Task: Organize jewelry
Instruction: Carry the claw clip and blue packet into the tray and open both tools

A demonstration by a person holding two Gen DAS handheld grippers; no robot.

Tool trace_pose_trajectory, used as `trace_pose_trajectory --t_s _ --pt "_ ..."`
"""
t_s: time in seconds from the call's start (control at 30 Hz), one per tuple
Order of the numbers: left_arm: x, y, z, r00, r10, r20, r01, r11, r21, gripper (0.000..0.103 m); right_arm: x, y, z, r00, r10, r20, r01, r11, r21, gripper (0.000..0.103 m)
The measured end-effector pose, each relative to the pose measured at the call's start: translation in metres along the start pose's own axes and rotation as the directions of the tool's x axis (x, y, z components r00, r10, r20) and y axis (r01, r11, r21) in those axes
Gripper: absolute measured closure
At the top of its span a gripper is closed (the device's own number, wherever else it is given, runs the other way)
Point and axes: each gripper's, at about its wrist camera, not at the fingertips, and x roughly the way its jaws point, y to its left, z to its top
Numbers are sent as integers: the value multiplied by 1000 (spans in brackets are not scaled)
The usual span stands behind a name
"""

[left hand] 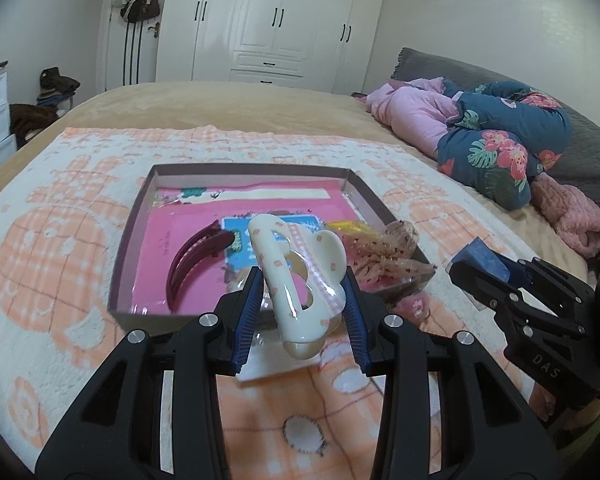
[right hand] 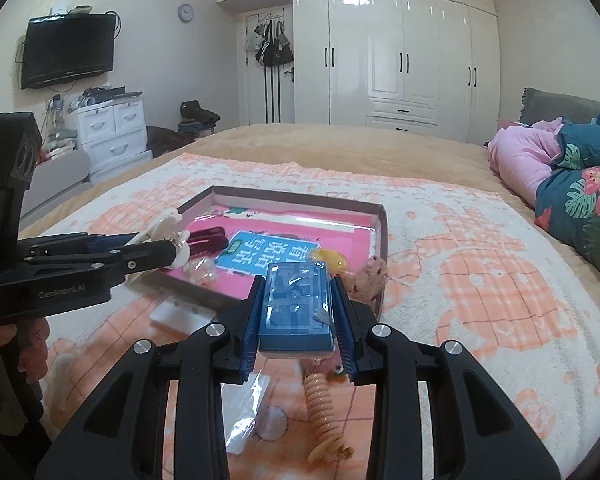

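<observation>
**Ana:** Bedroom, white wardrobe (right hand: 404,56) across the back wall, and a bed covered by a peach-and-white checked blanket (left hand: 60,232) filling the lower half of both views. What lies on it?

**Ben:** At frame centre, a shallow cardboard tray (left hand: 128,248) with a pink printed sheet in its bottom. Inside it, a dark red hair clip (left hand: 188,264) lies left of centre, and something yellow (right hand: 332,260) sits towards the right wall. A sheer brownish scrunchie (left hand: 392,252) hangs over the tray's right rim.

**Ana:** And the left gripper (left hand: 300,304)?

**Ben:** Clamped on a cream claw clip (left hand: 288,276) dotted with small pink marks; both blue pads press its sides, holding it up over the tray's near edge.

**Ana:** The right gripper (right hand: 298,312)?

**Ben:** Closed on a small blue box (right hand: 296,304) with a clear lid, pads against both long sides, lifted in front of the tray's near right corner.

**Ana:** Anything beneath it?

**Ben:** In the lower centre of the right wrist view, a beige spiral hair tie (right hand: 320,412) and a clear plastic bag (right hand: 248,412) rest on the blanket. At the left edge, a hand (right hand: 4,344) grips the other tool's handle.
</observation>
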Motion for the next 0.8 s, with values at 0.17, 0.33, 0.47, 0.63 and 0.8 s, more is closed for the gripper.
trace_pose_trajectory --t_s 0.17,0.33,0.47,0.63,0.8 --pt "12 -2 12 1000 -6 8 6 1000 4 72 5 -7 5 1000 -13 6 13 1000 8 72" --pt "24 0 24 1000 -4 9 4 1000 3 72 12 -13 9 1000 -30 0 30 999 16 72" --pt "37 6 30 1000 -2 -9 2 1000 -10 72 20 -19 12 999 -43 -14 44 999 22 72" --pt "52 15 33 1000 5 -27 -6 999 -31 72 28 -25 16 998 -60 -19 61 998 19 72" --pt "62 21 34 999 18 -33 -19 999 -35 72 40 -31 19 997 -67 -42 68 997 21 72"
